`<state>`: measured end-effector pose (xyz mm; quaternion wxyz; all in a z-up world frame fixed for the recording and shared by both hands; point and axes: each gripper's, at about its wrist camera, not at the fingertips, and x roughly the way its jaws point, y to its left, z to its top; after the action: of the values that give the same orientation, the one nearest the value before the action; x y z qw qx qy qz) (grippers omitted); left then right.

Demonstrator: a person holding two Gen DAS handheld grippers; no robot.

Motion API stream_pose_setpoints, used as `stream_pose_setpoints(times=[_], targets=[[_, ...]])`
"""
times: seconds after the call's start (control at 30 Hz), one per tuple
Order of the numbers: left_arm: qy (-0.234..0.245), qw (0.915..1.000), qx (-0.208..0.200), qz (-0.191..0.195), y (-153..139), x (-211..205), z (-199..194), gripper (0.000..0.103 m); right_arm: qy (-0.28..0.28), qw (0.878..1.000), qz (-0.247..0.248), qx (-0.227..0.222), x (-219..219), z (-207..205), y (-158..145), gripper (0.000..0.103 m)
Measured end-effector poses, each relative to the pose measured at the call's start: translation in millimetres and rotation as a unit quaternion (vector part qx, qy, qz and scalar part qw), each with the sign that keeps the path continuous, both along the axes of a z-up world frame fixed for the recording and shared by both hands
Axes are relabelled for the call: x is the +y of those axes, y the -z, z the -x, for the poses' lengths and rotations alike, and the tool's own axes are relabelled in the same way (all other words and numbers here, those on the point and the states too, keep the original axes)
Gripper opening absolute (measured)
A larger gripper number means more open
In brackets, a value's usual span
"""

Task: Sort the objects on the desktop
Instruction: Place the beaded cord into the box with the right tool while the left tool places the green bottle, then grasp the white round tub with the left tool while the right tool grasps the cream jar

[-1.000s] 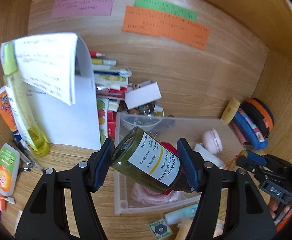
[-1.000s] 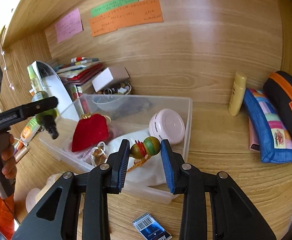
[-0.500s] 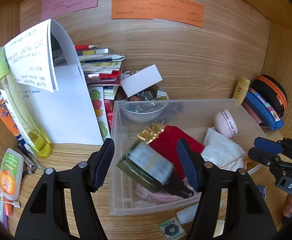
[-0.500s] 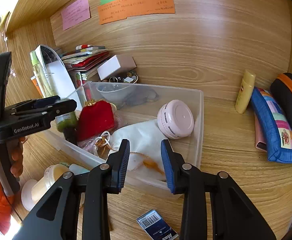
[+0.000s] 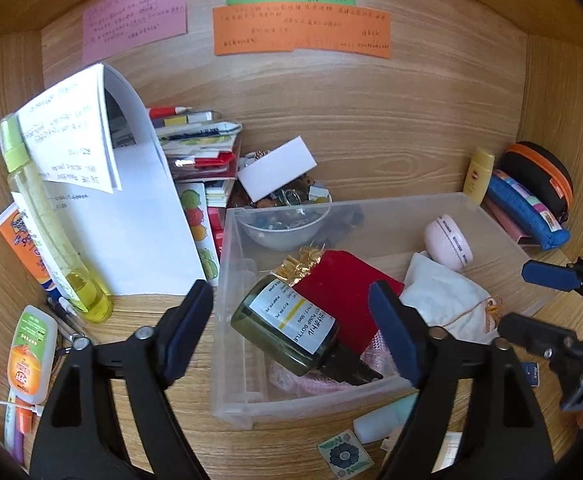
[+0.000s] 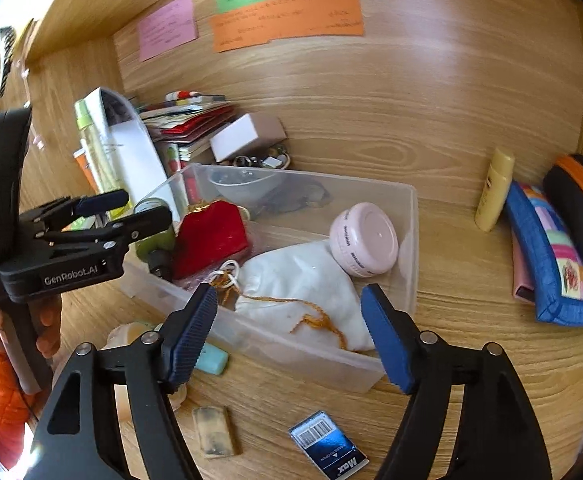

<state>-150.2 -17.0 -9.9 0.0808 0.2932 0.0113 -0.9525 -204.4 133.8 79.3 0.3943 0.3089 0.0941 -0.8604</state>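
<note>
Both grippers are held with jaws spread wide and nothing between them. Blue pads of the left gripper (image 5: pixel 291 332) are seen on either side of a dark green pump bottle (image 5: pixel 287 330), which lies tilted inside the clear plastic bin (image 5: pixel 371 208), resting against a red velvet pouch (image 5: pixel 341 292). Just above the bin's near wall, the right gripper (image 6: pixel 289 334) is poised over a white cloth bag (image 6: pixel 303 284) with an orange cord. A pink round case (image 6: pixel 365 238) is propped in the bin's far corner. A blue barcode card (image 6: pixel 327 446) lies on the wooden shelf (image 6: pixel 471 360) outside the bin.
</note>
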Motion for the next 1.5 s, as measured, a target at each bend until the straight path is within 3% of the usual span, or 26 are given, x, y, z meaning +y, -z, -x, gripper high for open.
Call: stream_pose_setpoints(times=[0.1,0.23,0.53,1.0,1.1,1.5], targets=[[-0.025,0.9996,0.015,-0.003,-2.7,-1.7,-9.7,0.091,-0.009,1.000,0.000,0.009,-0.7,-5.1,-1.3,0.076],[-0.042,0.9990,0.011,-0.008,-3.3,-4.0,-24.1,0.091,-0.018,1.000,0.009,0.006,2.7,-7.9,-4.7,0.080],[-0.046,0.9989,-0.002,0.008,-9.0,4.8,-59.4,0.094,-0.040,0.999,0.019,-0.001,12.0,-19.4,-15.2,0.081],[-0.041,0.9978,-0.042,-0.032,9.9,-4.7,-112.4,0.094,-0.124,0.992,-0.033,0.002,4.6,-68.3,-3.6,0.082],[-0.028,0.9958,-0.066,-0.057,15.3,-8.8,-122.1,0.094,-0.136,0.990,-0.042,0.000,0.0,-77.2,1.5,0.082],[0.021,0.9926,-0.111,-0.046,39.6,17.4,-143.8,0.095,-0.164,0.982,-0.092,0.001,-15.0,-97.5,21.6,0.082]])
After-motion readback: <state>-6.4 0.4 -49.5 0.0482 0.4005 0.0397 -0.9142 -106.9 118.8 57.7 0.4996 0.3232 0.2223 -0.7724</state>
